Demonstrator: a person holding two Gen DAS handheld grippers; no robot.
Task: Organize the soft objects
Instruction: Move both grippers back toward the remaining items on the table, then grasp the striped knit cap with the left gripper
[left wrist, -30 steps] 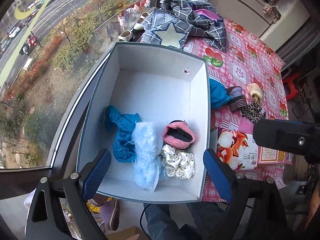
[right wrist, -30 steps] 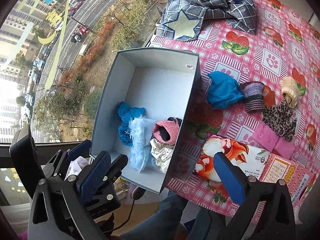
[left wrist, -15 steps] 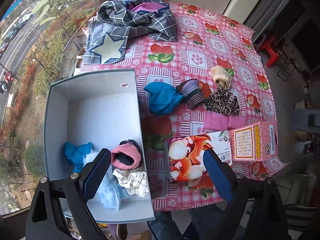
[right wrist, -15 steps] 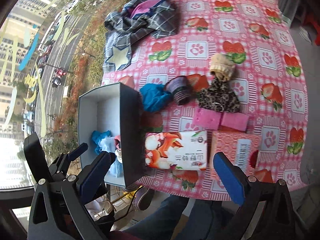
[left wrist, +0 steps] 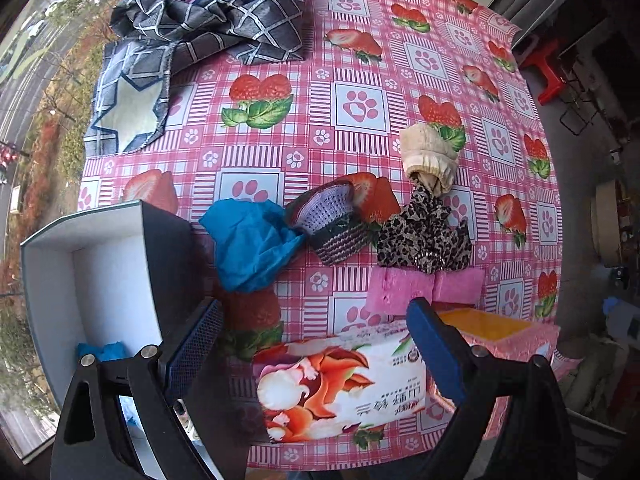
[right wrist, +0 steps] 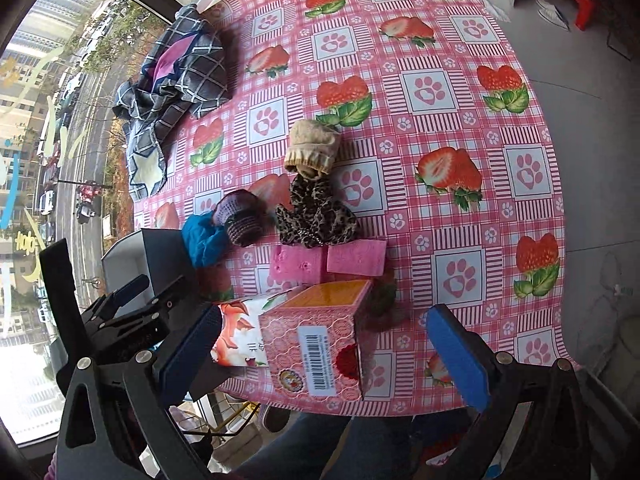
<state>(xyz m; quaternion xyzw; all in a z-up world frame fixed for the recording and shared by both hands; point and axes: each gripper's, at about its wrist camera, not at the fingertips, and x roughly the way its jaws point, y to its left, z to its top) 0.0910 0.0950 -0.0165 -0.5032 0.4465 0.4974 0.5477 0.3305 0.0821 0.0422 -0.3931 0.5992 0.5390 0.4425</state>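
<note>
Upside-down Chinese characters on tissue pack, barcode on pink box, digits illegible

A flowered tissue pack lies beside a pink carton on the strawberry tablecloth.

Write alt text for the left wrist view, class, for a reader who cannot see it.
The open left gripper hovers empty above a floral tissue pack on a strawberry-print tablecloth. Beyond lie a blue cloth, a purple knit item, a leopard-print scrunchie and a cream sock; a grey box stands left.
</note>
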